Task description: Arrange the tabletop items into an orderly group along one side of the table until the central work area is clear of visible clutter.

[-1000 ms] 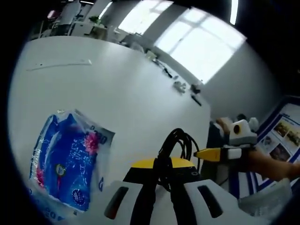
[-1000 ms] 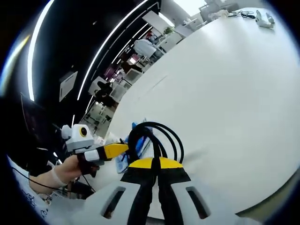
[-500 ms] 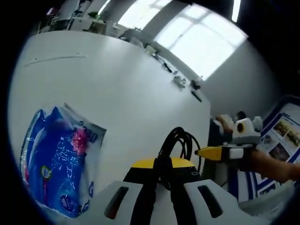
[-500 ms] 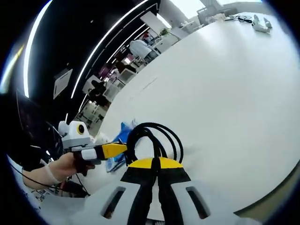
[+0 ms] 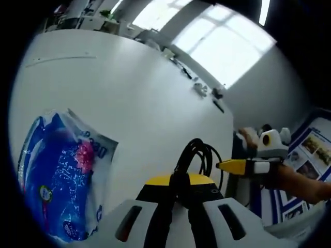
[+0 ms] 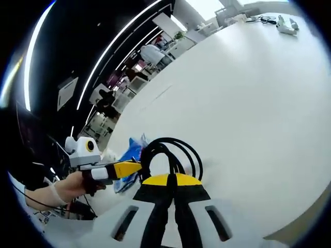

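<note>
A coiled black cable [image 5: 199,155] rises between the jaws of my left gripper [image 5: 178,181], which is shut on it. The yellow tip of my right gripper [image 5: 227,166] comes in from the right, held by a hand, and reaches the coil's edge. A blue printed plastic packet [image 5: 57,181] lies flat on the white table [image 5: 129,93] at the left. In the right gripper view, my right gripper [image 6: 173,181] is shut on the black cable [image 6: 170,150]. There my left gripper [image 6: 126,168] meets the loop from the left, and the blue packet [image 6: 129,155] lies behind it.
Small dark and grey items [image 5: 199,89] sit along the table's far edge, and small items [image 6: 287,23] also sit at the far end in the right gripper view. A thin pale strip [image 5: 62,59] lies on the table far left. Posters and windows stand beyond.
Both cameras drifted slightly; the blue packet now sits lower and further left in the left gripper view. Both grippers keep their hold on the cable.
</note>
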